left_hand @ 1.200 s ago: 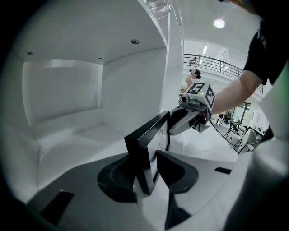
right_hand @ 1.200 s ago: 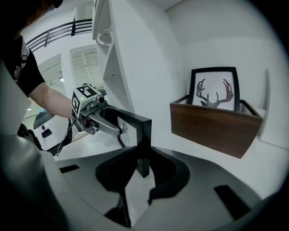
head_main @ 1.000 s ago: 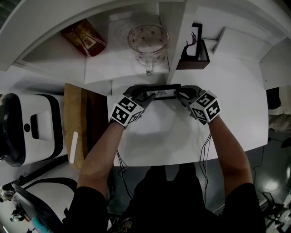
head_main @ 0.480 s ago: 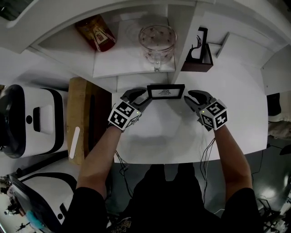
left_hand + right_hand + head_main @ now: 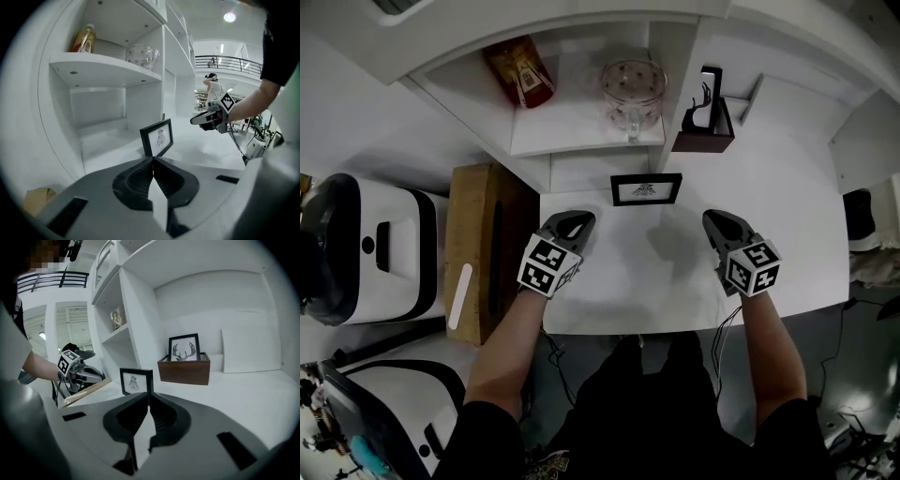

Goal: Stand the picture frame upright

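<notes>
two claws found over the desk (image 5: 787,197), well apart from each other. saw the picture frame (image 5: 646,189) standing upright near the back of the desk, ahead of both claws and between them, touching neither. found the left claw (image 5: 575,221) clenched tight on nothing, with the picture frame (image 5: 156,137) just beyond its tips. caught the right claw (image 5: 719,221) closing, jaws all but met, nothing between them, with the picture frame (image 5: 136,380) ahead and slightly left. noted a brown box (image 5: 705,131) holding an antler print farther back on the right.
</notes>
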`<state>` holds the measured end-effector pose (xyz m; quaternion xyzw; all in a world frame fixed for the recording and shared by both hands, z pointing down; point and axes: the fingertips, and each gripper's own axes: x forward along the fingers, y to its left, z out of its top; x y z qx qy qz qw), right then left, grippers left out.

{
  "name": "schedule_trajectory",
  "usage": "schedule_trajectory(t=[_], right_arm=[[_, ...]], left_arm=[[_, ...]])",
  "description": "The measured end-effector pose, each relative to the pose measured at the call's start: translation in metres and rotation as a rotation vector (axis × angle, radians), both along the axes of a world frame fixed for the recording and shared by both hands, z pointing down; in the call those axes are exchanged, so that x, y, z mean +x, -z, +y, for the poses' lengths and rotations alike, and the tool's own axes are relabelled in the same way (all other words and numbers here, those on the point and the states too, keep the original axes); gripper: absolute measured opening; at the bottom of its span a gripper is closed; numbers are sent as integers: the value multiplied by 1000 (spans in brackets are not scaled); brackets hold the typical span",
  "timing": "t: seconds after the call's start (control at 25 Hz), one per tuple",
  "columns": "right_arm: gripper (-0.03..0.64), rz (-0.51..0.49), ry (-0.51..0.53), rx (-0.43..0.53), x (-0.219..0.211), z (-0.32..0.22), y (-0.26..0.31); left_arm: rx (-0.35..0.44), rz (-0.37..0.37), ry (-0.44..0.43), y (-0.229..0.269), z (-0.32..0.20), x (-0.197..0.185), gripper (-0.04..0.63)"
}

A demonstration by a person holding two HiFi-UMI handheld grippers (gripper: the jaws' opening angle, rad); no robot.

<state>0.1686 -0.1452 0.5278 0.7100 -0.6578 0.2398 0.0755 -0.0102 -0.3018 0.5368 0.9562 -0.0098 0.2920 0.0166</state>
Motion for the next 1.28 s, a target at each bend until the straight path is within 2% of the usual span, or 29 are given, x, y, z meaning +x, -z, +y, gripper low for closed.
schedule_trajectory(t=[0.24,0.52,0.88,1.28], right_arm=[[9,-12,-68,44,-21,26,26],[9,-11,-99,77,-45,48,55],[8,-28,-80,117,-79,86,82],[5,-1,-19,132,-117,158,97]], left_arm=[[-23,51,34,23,25,-22,5],[-40,100,70,53,57,-42,5],[-47,147,113,78,108,-65,5],[-39,166,147,94,192,-94,5]])
